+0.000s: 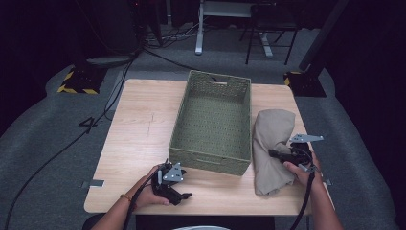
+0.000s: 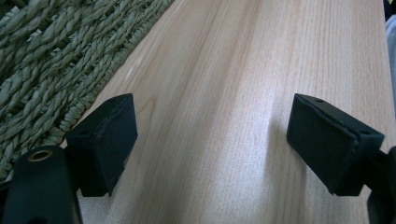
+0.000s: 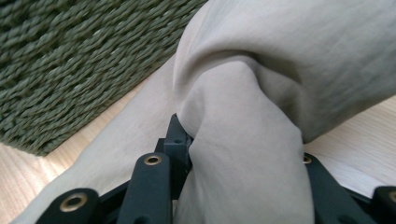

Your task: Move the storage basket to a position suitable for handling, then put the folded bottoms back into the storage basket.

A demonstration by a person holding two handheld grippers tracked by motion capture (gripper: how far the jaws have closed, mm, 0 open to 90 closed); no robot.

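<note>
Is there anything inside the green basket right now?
No, the basket shows just its bare woven bottom, and the beige cloth lies on the table beside it.

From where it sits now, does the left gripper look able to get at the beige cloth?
Probably not directly. The left gripper sits open at the table's near edge, and the woven basket stands between it and the cloth, which the right gripper already grips.

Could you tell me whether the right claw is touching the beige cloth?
Touching. In the right gripper view the beige cloth bunches up between the right claw and drapes over its jaws.
</note>
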